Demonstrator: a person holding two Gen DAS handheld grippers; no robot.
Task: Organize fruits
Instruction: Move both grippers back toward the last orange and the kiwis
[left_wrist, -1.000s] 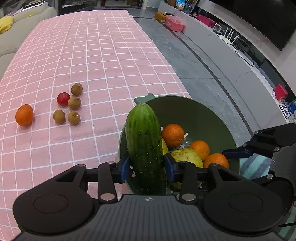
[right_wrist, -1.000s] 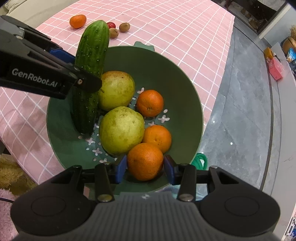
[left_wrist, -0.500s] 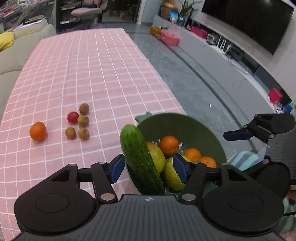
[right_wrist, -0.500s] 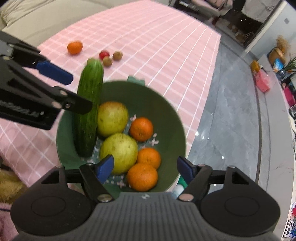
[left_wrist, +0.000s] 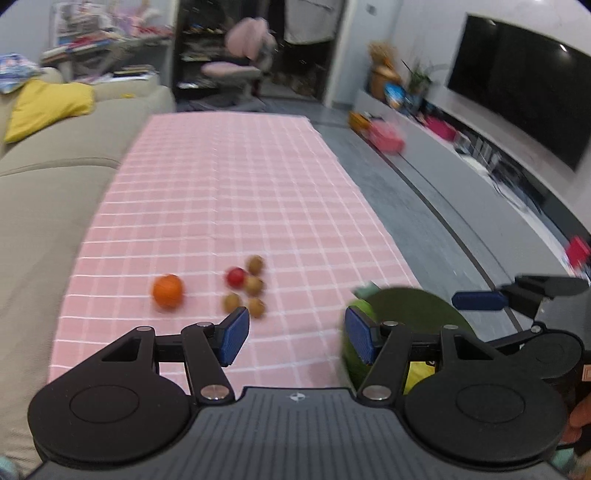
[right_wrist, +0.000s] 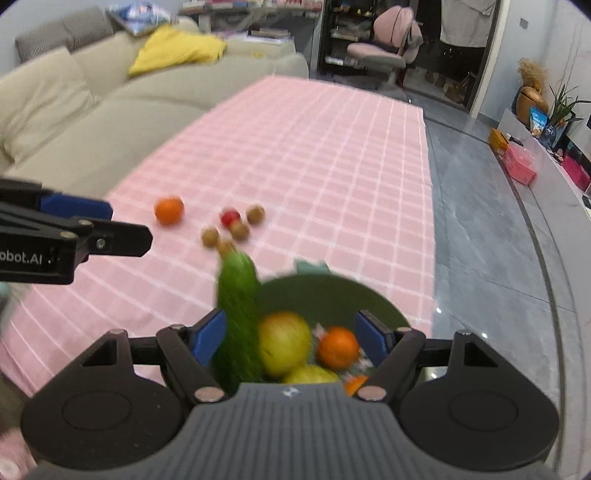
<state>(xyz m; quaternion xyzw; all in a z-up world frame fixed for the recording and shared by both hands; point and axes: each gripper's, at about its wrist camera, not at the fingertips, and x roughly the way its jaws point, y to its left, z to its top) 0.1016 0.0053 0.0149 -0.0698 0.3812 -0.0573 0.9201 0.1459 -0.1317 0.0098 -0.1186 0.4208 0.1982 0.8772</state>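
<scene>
Lettering "obot.AI" marks the left gripper (right_wrist: 107, 236); only the right gripper (right_wrist: 291, 339) view shows the bowl's cucumber (right_wrist: 238, 295). Both grippers' jaws gape, empty.

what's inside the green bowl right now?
In the green bowl: a cucumber leaning over the rim, two yellow-green fruits, an orange, part of another. The right gripper's body hides the rest.

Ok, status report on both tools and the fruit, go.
Both tools, left and right, open and empty. Cucumber leaning in green bowl with the fruit. Orange and small fruits on the cloth. Path unobstructed.
</scene>
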